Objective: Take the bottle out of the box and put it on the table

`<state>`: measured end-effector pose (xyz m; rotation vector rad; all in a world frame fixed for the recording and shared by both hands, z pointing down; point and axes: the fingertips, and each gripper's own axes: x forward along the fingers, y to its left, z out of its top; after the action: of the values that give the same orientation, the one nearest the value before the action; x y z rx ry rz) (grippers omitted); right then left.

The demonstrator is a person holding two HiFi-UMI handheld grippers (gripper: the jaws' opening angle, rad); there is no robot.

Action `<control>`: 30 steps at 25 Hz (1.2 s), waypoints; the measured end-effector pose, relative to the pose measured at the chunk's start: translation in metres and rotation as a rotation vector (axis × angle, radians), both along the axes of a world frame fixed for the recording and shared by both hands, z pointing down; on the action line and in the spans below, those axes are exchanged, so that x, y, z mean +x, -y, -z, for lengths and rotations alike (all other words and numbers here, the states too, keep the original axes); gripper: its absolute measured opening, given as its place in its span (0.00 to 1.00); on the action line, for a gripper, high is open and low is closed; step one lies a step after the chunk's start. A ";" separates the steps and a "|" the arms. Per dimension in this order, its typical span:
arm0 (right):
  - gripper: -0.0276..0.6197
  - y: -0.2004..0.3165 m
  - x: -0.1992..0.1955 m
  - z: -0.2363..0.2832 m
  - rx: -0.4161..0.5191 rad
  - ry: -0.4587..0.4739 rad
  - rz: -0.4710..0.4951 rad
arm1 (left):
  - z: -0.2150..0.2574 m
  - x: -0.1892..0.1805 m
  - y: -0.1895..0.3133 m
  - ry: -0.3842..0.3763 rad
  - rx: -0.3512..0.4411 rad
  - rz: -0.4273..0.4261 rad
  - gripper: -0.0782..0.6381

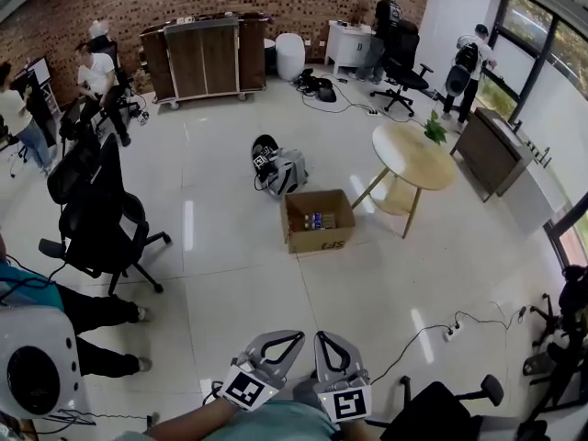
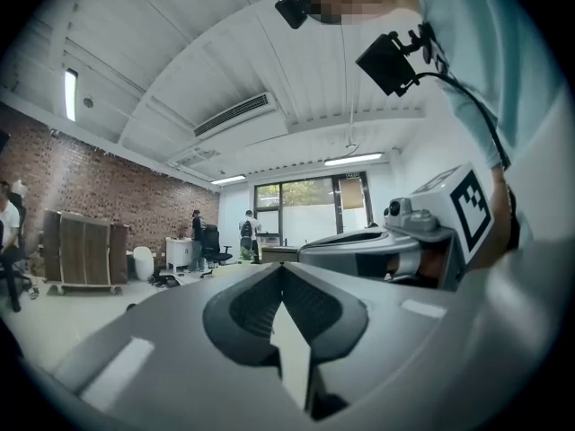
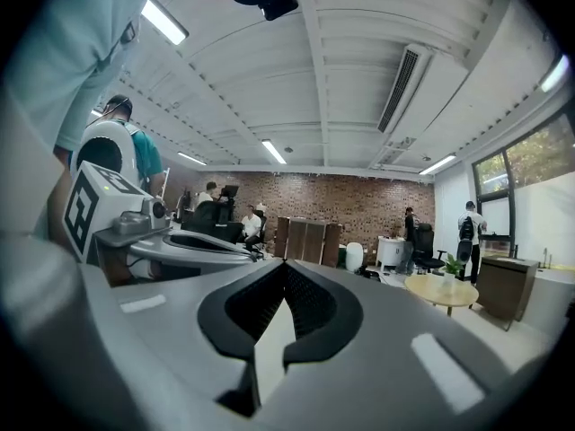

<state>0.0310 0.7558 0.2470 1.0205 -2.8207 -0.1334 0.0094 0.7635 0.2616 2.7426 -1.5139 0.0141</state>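
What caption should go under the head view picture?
Left claw and right claw, shut and empty, face the open brown cardboard box holding bottles, beside the round wooden table.

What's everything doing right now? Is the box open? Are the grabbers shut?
left gripper, shut, nothing between its jaws
right gripper, shut, nothing between its jaws
box, on the floor, top open
bottles, inside the box
round table, upright, no bottle on it
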 end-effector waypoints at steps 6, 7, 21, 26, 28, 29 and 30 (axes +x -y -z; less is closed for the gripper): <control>0.04 0.042 0.027 0.001 0.038 -0.032 0.070 | 0.010 0.036 0.042 0.081 0.007 -0.018 0.12; 0.05 0.050 0.032 -0.002 0.031 -0.037 0.083 | 0.010 0.042 0.050 0.097 0.006 -0.013 0.12; 0.05 0.151 0.109 -0.003 0.037 -0.115 0.155 | 0.007 0.131 0.156 0.084 -0.018 -0.003 0.12; 0.05 0.196 0.097 -0.005 -0.003 -0.116 0.132 | 0.005 0.116 0.205 0.015 -0.037 -0.011 0.12; 0.05 0.219 0.085 -0.007 -0.002 -0.141 0.115 | 0.006 0.100 0.233 -0.029 -0.032 -0.002 0.12; 0.05 0.231 0.077 -0.008 0.001 -0.161 0.105 | 0.006 0.090 0.247 -0.050 -0.025 0.002 0.12; 0.05 0.243 0.069 -0.009 0.005 -0.177 0.095 | 0.007 0.079 0.260 -0.067 -0.016 0.004 0.12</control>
<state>0.0998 0.5129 0.2557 0.8315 -2.7086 -0.2287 0.0881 0.5034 0.2543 2.6985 -1.4960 -0.0652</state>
